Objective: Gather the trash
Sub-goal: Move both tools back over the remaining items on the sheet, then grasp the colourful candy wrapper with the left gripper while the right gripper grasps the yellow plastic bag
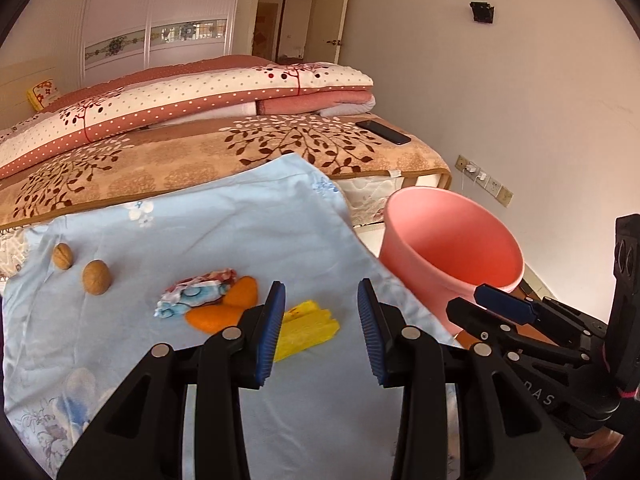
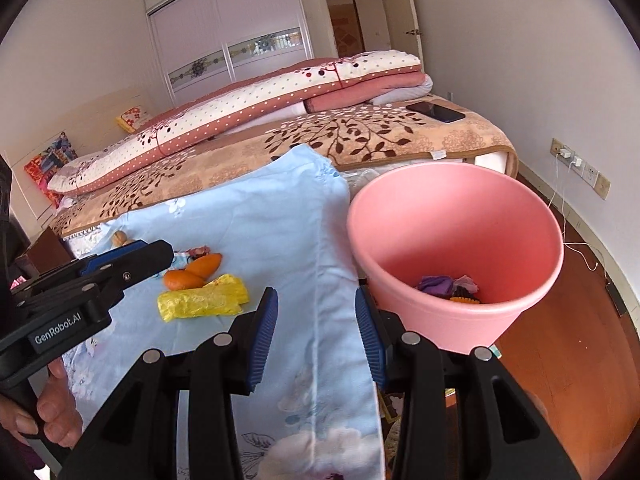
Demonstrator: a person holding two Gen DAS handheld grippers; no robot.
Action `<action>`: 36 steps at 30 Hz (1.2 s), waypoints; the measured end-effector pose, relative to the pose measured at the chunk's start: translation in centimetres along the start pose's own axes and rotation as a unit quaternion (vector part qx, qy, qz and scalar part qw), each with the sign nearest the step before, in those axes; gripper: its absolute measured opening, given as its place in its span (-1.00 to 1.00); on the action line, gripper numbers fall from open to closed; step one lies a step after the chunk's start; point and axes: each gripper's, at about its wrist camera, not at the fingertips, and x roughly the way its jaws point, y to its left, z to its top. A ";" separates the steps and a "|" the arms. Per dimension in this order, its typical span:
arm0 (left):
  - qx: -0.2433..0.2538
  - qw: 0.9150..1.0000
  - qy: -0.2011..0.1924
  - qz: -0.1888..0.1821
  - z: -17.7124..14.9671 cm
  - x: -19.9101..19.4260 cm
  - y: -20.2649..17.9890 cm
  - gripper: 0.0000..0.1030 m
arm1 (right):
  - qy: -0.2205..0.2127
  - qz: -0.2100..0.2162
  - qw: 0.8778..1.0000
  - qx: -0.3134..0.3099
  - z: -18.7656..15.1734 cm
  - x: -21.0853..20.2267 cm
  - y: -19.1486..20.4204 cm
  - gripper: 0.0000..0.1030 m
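A crinkled yellow plastic wrapper (image 1: 308,330) lies on the smooth pale-blue floral cloth (image 1: 240,220), just ahead of the left tool (image 1: 322,312), whose ribbed blue pads stand apart, released. Glossy orange peel pieces (image 1: 224,310) and two wrinkled walnuts (image 1: 96,277) lie beyond it. The right tool (image 2: 316,316), also released and empty, hovers beside the round pink plastic bin (image 2: 456,240).

Two walnuts (image 1: 61,255) (image 1: 96,277), two orange peels (image 1: 241,291) (image 1: 212,317), one candy wrapper (image 1: 196,290), one yellow bag (image 1: 306,326), one pink bin (image 1: 452,248).
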 end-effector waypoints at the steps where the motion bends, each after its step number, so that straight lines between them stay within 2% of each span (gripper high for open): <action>1: -0.002 1.000 0.001 0.006 -0.2 -0.1 0.7 -0.26 | 0.005 0.004 1.000 -0.004 -0.1 0.2 0.4 -0.23; 8: -0.019 0.998 0.017 0.049 -1.3 -0.3 6.3 -0.26 | 0.037 0.038 0.998 -0.021 -0.4 2.1 2.7 -0.23; 13: -0.023 0.998 0.040 0.054 -1.4 0.9 9.1 -0.26 | 0.060 0.067 0.996 -0.030 -0.5 3.3 4.3 -0.23; 22: -0.008 0.997 0.068 0.039 -0.3 4.4 11.0 -0.26 | 0.108 0.133 0.985 -0.019 -0.1 5.6 6.7 -0.23; 24: -0.009 0.997 0.075 0.031 -0.1 5.1 11.4 -0.26 | 0.119 0.141 0.983 -0.010 0.0 6.2 7.0 -0.14; 26: -0.008 0.996 0.083 0.026 0.0 5.8 11.6 -0.26 | 0.129 0.147 0.981 0.002 0.1 6.8 7.3 -0.03; 31: 0.000 0.995 0.101 0.017 0.1 7.3 11.8 -0.26 | 0.160 0.147 0.976 0.025 0.2 9.0 7.5 -0.01; 36: 0.005 0.995 0.104 0.007 -0.1 8.0 11.8 -0.27 | 0.166 0.138 0.976 0.027 0.5 10.2 7.6 0.02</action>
